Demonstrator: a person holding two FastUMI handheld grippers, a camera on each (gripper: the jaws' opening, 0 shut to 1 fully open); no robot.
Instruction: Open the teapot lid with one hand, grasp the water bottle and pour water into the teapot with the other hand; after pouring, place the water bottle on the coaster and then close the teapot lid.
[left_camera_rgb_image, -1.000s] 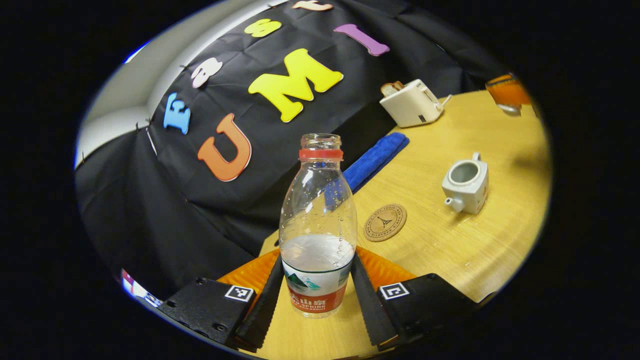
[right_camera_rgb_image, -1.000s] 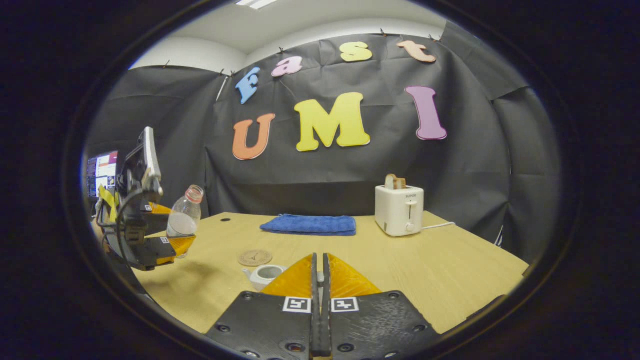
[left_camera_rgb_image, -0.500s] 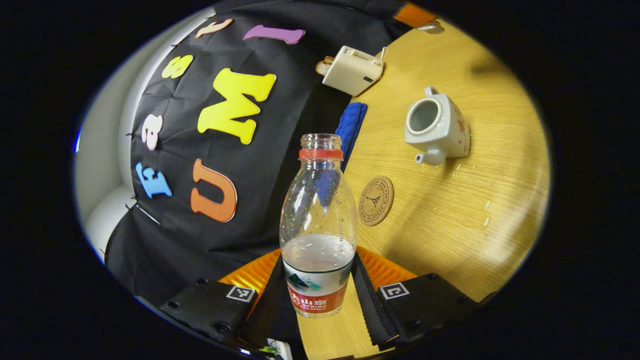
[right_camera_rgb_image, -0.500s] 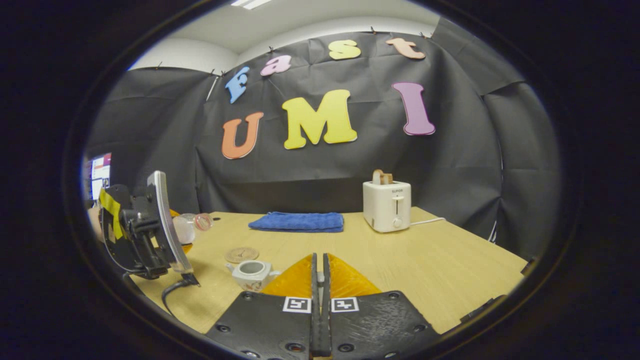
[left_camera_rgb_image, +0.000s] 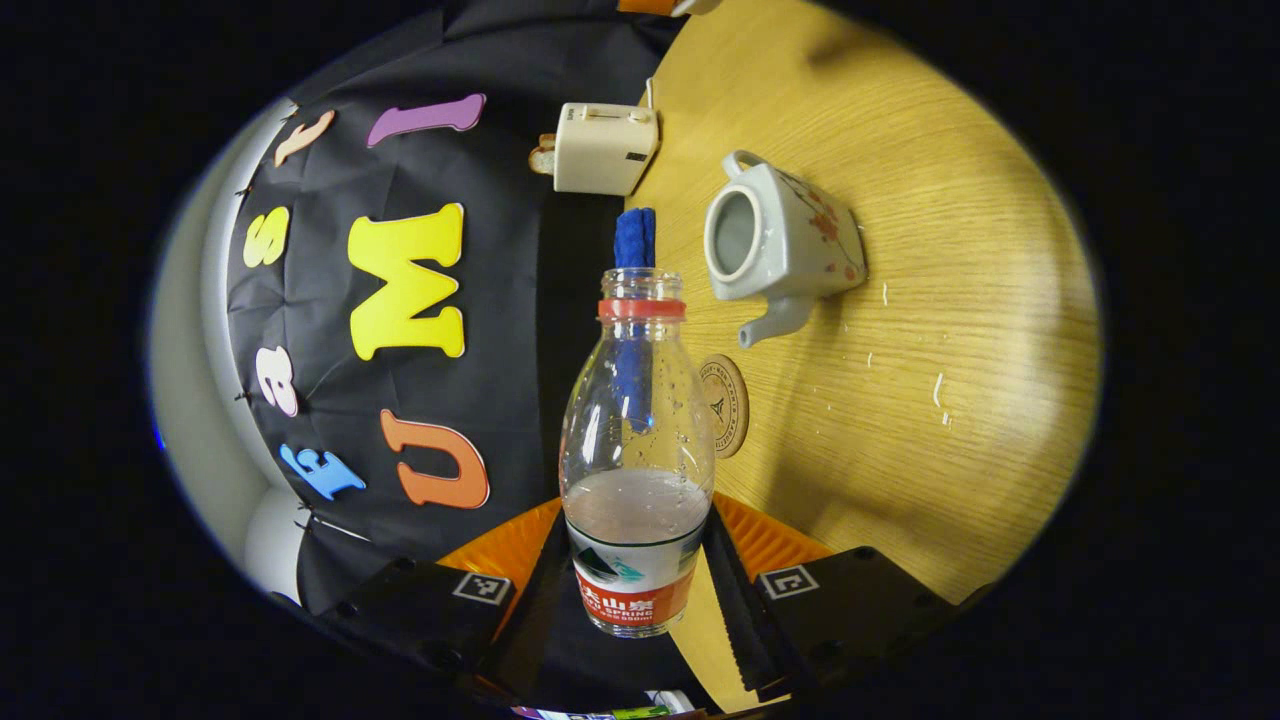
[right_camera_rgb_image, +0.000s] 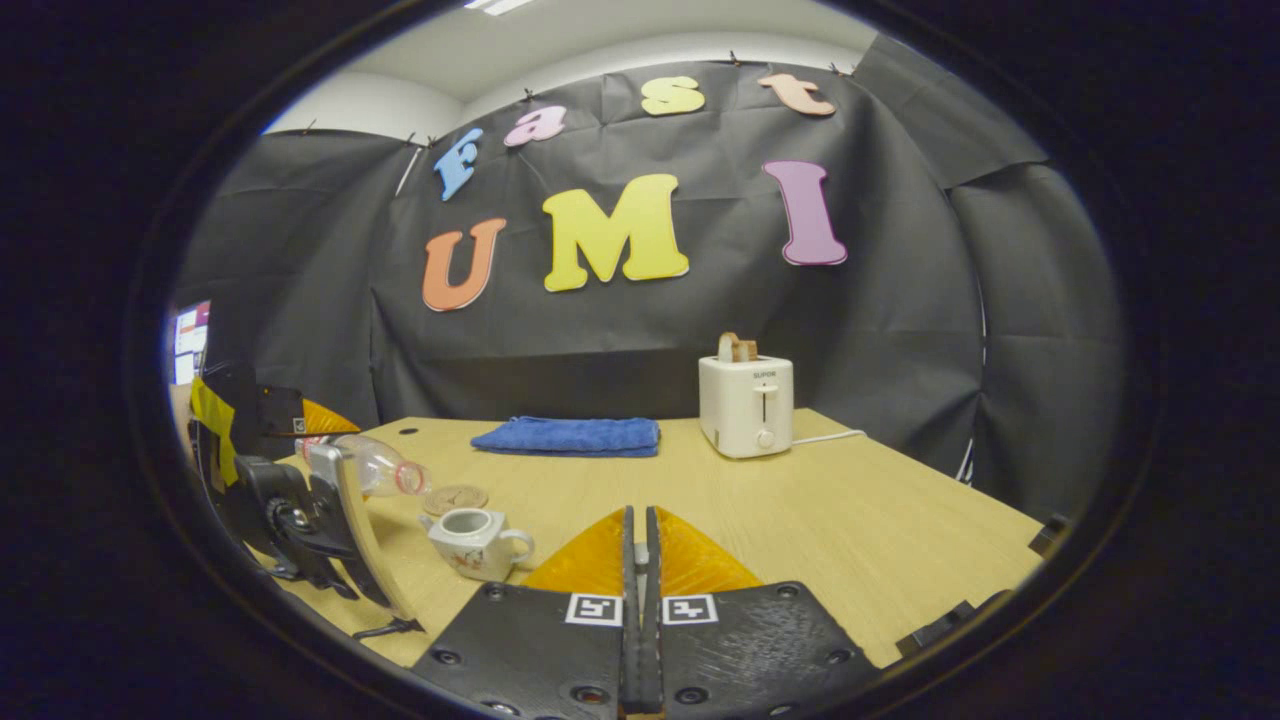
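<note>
My left gripper (left_camera_rgb_image: 636, 522) is shut on the lower part of a clear water bottle (left_camera_rgb_image: 637, 420) with a red neck ring, no cap and some water inside. In the right gripper view the bottle (right_camera_rgb_image: 385, 470) lies almost level, its mouth just up and left of the white teapot (right_camera_rgb_image: 475, 540). The teapot (left_camera_rgb_image: 775, 240) stands on the table with its top open. A round brown coaster (left_camera_rgb_image: 727, 405) lies beside its spout. My right gripper (right_camera_rgb_image: 637, 515) is held above the table, right of the teapot, fingers pressed together. Its tip (left_camera_rgb_image: 650, 4) carries a small pale piece, apparently the lid.
A white toaster (right_camera_rgb_image: 745, 405) with toast and a folded blue towel (right_camera_rgb_image: 567, 437) sit at the back of the wooden table (right_camera_rgb_image: 850, 540). Small water drops (left_camera_rgb_image: 935, 385) lie on the wood near the teapot. A monitor glows at the far left.
The left gripper has rolled the bottle from upright to nearly level and carried it closer to the teapot. The right gripper has stayed shut, drifting slightly.
</note>
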